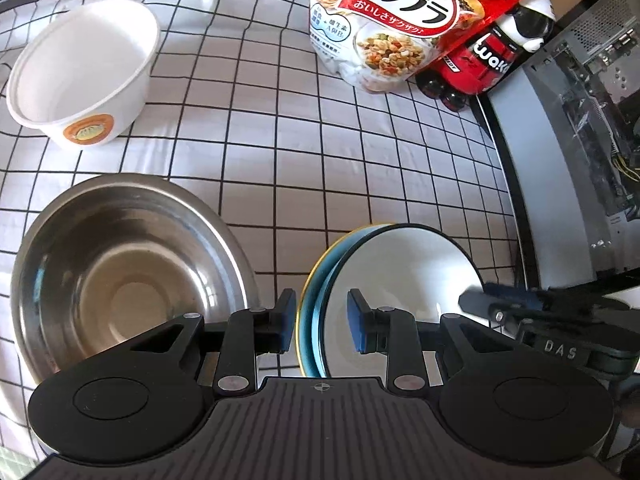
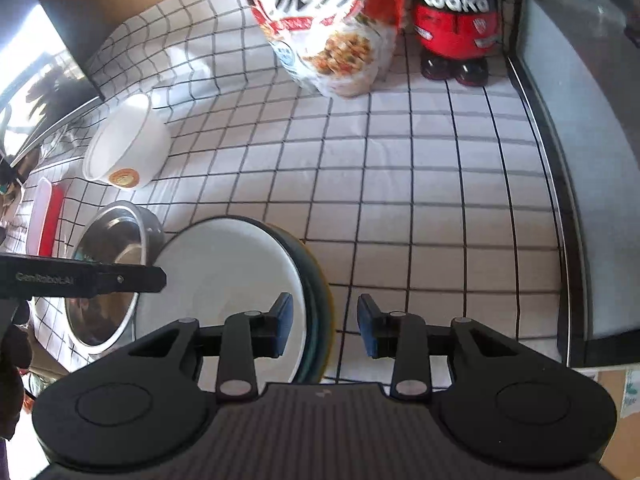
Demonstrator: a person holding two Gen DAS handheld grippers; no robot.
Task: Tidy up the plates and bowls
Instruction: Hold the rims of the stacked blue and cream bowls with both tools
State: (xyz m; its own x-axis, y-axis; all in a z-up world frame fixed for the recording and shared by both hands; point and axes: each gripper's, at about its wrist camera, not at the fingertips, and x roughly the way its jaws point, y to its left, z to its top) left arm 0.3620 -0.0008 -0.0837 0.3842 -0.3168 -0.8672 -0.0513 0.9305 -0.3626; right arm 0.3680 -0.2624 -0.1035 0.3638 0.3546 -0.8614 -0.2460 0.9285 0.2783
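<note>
A white plate with a dark rim (image 1: 404, 276) sits stacked in a blue plate with a yellow edge (image 1: 310, 304); the stack also shows in the right wrist view (image 2: 224, 272). My left gripper (image 1: 318, 322) is open, its fingers straddling the stack's left rim. My right gripper (image 2: 324, 324) is open, straddling the stack's right rim. A steel bowl (image 1: 120, 276) stands left of the stack. A white paper bowl (image 1: 80, 76) stands at the far left.
A Calbee cereal bag (image 1: 392, 20) and a red bottle (image 1: 488, 56) stand at the back on the grid-patterned tablecloth (image 1: 280, 140). A computer case (image 1: 580, 140) borders the right edge. A red-lidded box (image 2: 48, 216) lies at the left.
</note>
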